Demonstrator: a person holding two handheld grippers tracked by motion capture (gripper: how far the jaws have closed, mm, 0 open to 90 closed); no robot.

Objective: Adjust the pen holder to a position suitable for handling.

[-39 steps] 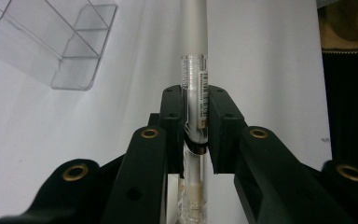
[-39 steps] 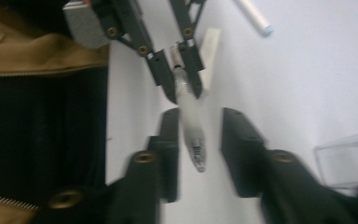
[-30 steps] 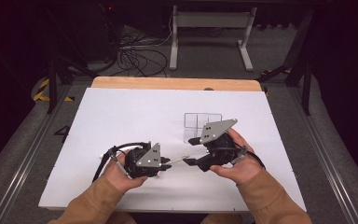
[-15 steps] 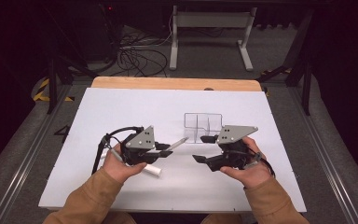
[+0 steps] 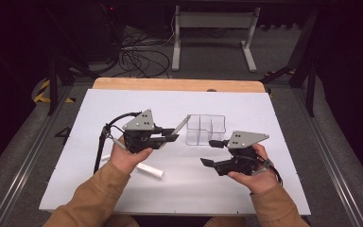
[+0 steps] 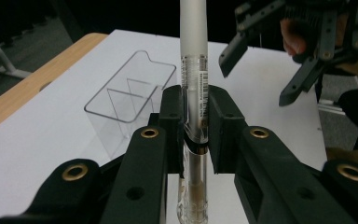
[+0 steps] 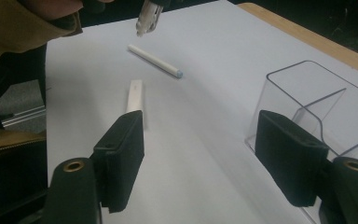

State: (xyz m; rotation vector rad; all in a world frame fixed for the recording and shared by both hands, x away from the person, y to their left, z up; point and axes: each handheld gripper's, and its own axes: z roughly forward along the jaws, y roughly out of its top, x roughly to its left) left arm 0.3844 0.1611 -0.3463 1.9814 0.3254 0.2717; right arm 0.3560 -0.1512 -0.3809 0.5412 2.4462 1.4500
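My left gripper (image 5: 172, 135) is shut on a clear pen (image 5: 182, 125) with a frosted upper part, and it hangs above the table. The pen points toward a clear divided container (image 5: 205, 128). In the left gripper view the pen (image 6: 195, 93) stands upright between the pads, with the container (image 6: 121, 100) behind it to the left. Just right of the container, near the person's side, my right gripper (image 5: 209, 152) is open with nothing in it. Seen from the right gripper view, its jaws (image 7: 200, 158) stand wide over bare table beside the container (image 7: 317, 98).
A short white cap (image 5: 150, 170) lies on the white table (image 5: 264, 118) under the left forearm. A white pen (image 7: 154, 60) with a bluish tip lies farther left, the cap (image 7: 135, 95) nearer. A black cable (image 5: 101, 142) trails from the left gripper. A wooden strip edges the far side.
The two grippers, close together a second ago, have parted. The left one rose and moved toward the container with the pen. The right one moved right and lower. The white cap now lies in plain sight.
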